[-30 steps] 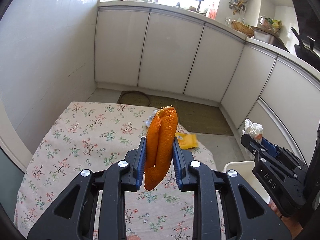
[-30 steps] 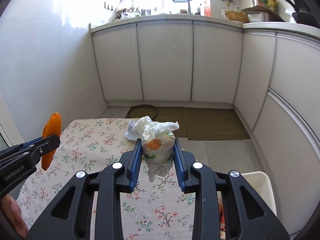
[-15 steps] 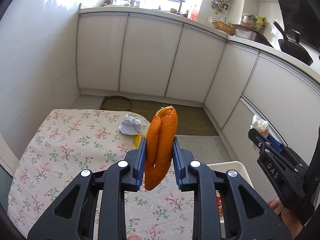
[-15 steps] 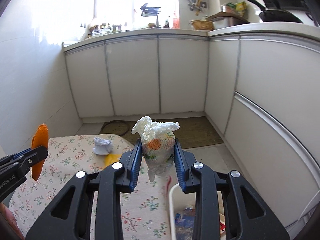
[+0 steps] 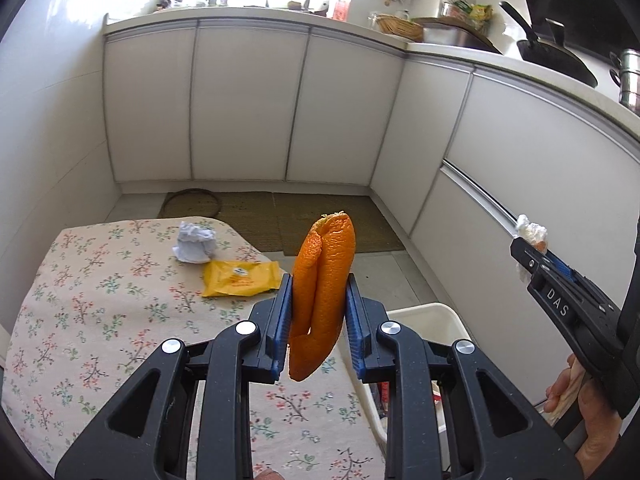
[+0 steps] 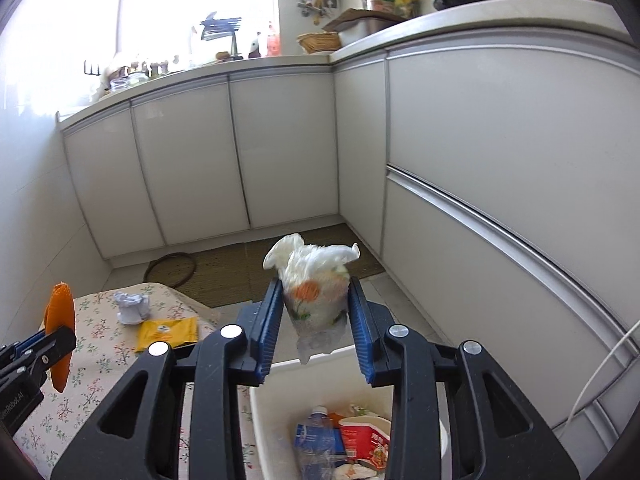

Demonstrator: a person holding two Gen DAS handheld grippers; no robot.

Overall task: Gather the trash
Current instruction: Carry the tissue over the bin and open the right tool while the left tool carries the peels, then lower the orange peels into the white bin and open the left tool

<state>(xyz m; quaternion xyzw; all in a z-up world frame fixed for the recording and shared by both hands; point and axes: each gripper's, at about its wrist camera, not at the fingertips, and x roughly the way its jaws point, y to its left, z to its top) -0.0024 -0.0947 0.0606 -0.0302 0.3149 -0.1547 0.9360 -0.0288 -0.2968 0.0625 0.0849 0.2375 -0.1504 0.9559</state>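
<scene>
Your left gripper (image 5: 318, 316) is clamped on a folded orange peel (image 5: 322, 292), which stands upright between the blue pads and hangs a little below them. It is over the near right part of the floral tablecloth (image 5: 100, 320), close to the table's right edge.

Your right gripper (image 6: 316, 324) carries a crumpled plastic wrapper (image 6: 316, 300), white with an orange print. Its jaws have just been opening; the wrapper sits between the pads and appears blurred, and you cannot tell whether both pads press on it. The wrapper is above the far rim of the white bin (image 6: 272, 384), which stands on the floor just right of the table. Inside the bin lie a crushed clear bottle (image 6: 316, 436) and a red and white paper cup (image 6: 366, 438).

Two pieces of trash lie on the far part of the tablecloth: a crumpled white paper ball (image 5: 194, 242) and, just nearer and to its right, a flat yellow packet (image 5: 240, 278). The two touch or nearly touch.

Beyond the table, a brown floor mat (image 5: 320, 220) lies in front of the white cabinets (image 5: 240, 104)
</scene>
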